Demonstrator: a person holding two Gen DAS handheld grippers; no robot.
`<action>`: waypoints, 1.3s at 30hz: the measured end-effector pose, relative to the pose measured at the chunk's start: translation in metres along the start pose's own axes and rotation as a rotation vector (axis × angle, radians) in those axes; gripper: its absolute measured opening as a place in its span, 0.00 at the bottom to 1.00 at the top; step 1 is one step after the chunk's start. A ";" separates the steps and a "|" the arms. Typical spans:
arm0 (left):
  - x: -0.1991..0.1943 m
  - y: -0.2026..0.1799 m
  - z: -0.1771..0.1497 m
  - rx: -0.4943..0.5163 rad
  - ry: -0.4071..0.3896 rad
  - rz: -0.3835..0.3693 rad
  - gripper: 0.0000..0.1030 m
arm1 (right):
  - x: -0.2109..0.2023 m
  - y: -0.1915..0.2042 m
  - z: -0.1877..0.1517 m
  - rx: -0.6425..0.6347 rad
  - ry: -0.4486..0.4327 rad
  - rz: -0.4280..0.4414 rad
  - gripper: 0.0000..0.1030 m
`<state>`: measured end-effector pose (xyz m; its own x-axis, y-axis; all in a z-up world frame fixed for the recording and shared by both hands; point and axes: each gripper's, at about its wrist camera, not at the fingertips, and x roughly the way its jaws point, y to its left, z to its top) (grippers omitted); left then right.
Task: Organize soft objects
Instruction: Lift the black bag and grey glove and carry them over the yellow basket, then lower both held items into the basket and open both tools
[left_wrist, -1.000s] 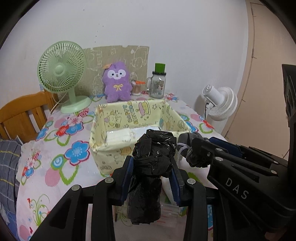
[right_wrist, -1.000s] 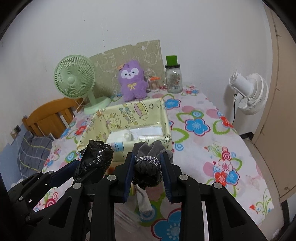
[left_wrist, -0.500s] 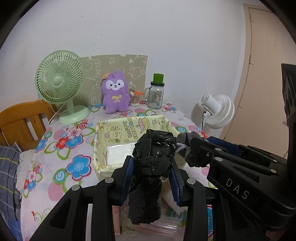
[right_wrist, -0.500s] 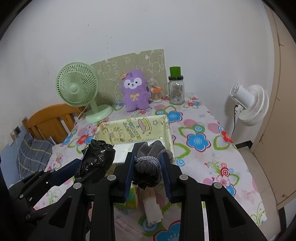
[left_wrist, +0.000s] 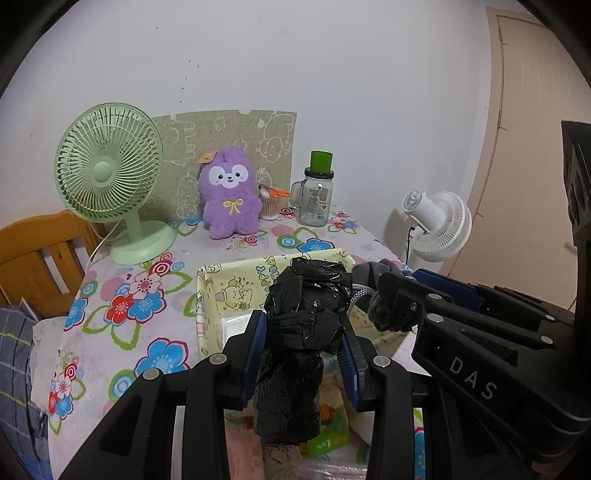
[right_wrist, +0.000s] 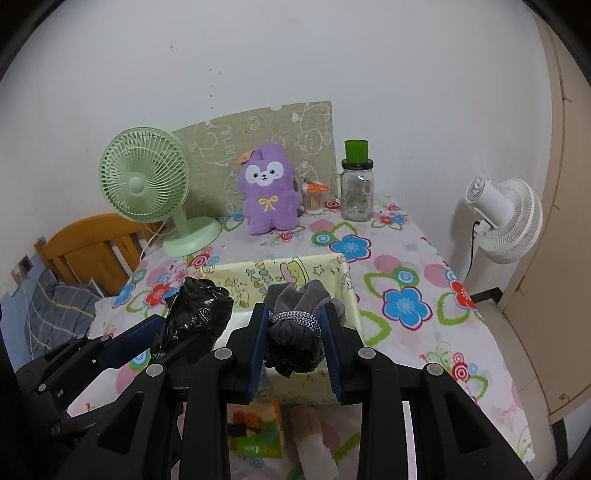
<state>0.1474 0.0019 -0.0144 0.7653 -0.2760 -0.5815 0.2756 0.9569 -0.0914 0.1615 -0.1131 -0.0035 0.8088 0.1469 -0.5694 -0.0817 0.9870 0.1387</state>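
My left gripper (left_wrist: 301, 343) is shut on a crumpled black plastic bag (left_wrist: 303, 317), held above the near edge of a yellow cartoon-print fabric bin (left_wrist: 236, 284). My right gripper (right_wrist: 295, 339) is shut on a grey cloth bundle (right_wrist: 295, 325) tied with a grey cord, just right of the left one, also above the bin's near edge (right_wrist: 280, 273). The black bag (right_wrist: 199, 317) shows in the right wrist view, the grey bundle (left_wrist: 384, 295) in the left wrist view. White items lie inside the bin.
On the floral tablecloth (right_wrist: 399, 306) at the back stand a green desk fan (right_wrist: 147, 188), a purple plush toy (right_wrist: 267, 188), a glass jar with green lid (right_wrist: 356, 192) and a small cup. A white fan (right_wrist: 506, 218) stands right; a wooden chair (right_wrist: 88, 243) left. Packets lie below the grippers.
Both grippers have pulled back and risen with their loads; the bin now appears smaller and farther away. Neither grip has changed.
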 end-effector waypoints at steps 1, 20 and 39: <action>0.003 0.002 0.002 -0.002 0.003 -0.002 0.36 | 0.004 -0.001 0.002 0.004 0.004 0.004 0.31; 0.051 0.021 0.024 -0.030 0.050 0.000 0.43 | 0.042 0.001 0.017 -0.006 0.028 0.043 0.31; 0.043 0.034 0.011 -0.100 0.061 0.067 0.80 | 0.049 -0.002 0.012 0.014 0.051 0.089 0.71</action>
<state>0.1960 0.0211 -0.0340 0.7425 -0.2082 -0.6367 0.1631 0.9781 -0.1295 0.2086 -0.1089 -0.0221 0.7681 0.2373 -0.5947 -0.1433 0.9689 0.2017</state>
